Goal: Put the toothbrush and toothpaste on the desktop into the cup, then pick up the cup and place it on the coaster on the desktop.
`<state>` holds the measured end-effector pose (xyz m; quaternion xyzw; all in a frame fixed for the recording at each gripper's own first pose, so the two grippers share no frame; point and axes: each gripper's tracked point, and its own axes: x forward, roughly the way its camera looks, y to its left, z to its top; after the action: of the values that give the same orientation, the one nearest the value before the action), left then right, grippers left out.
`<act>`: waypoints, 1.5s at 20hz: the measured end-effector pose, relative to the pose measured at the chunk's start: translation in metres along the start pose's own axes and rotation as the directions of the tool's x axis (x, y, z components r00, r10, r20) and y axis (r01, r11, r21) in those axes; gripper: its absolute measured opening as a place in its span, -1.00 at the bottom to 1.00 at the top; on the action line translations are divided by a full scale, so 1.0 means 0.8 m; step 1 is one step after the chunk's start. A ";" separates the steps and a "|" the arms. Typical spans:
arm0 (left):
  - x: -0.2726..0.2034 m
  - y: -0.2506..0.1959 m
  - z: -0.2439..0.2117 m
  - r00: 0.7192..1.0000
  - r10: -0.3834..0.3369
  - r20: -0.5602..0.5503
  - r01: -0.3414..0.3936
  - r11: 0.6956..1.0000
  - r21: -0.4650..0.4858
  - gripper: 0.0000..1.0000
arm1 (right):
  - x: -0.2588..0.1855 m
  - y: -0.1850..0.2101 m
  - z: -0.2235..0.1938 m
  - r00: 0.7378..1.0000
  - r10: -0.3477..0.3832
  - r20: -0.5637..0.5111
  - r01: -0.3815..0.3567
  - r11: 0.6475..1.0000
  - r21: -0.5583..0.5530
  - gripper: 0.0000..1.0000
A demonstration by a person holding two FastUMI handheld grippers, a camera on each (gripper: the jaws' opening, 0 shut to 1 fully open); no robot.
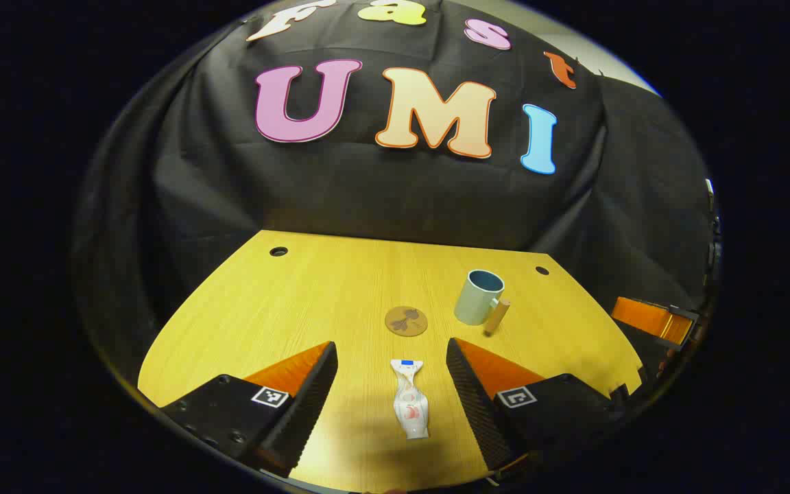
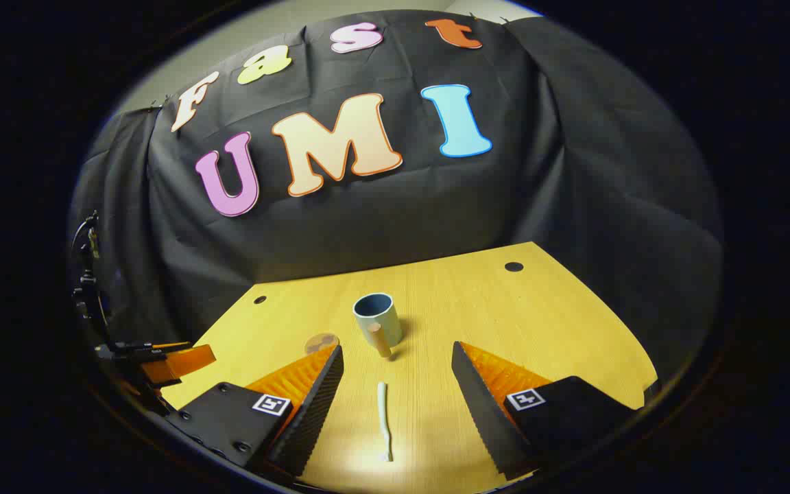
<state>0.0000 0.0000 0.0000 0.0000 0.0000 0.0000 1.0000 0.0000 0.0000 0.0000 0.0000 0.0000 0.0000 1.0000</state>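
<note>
Left gripper (image 1: 391, 363) jaws open, straddling white crumpled toothpaste tube (image 1: 410, 399); right gripper (image 2: 397, 367) jaws open over pale slim toothbrush (image 2: 384, 420); grey-green ceramic cup (image 2: 376, 318) farther off.

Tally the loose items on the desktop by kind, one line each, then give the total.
Cup: 1
Coaster: 1
Toothpaste tube: 1
Toothbrush: 1
Total: 4
</note>
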 end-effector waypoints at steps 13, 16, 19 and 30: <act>0.010 0.025 -0.014 0.999 0.001 -0.035 -0.001 1.000 0.002 0.88 | 0.041 0.034 -0.050 0.983 0.013 -0.183 -0.023 0.998 -0.052 0.89; 0.010 0.036 -0.021 0.999 0.015 -0.049 -0.016 1.000 -0.020 0.88 | 0.052 0.044 -0.068 0.967 0.028 -0.252 -0.050 0.996 -0.079 0.89; 0.008 0.053 -0.025 0.998 0.047 -0.047 -0.049 0.998 -0.030 0.88 | 0.065 0.049 -0.096 0.936 0.031 -0.350 -0.080 0.989 -0.128 0.97; -0.007 0.104 -0.078 0.980 0.159 -0.116 -0.168 0.983 -0.075 0.89 | 0.128 0.062 -0.173 0.789 -0.014 -0.614 -0.120 0.977 -0.176 0.96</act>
<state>-0.0055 0.0834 -0.0622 -0.0423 0.0549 0.0823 0.9942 0.1023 0.0498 -0.1383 -0.1031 0.3233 0.0282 0.9403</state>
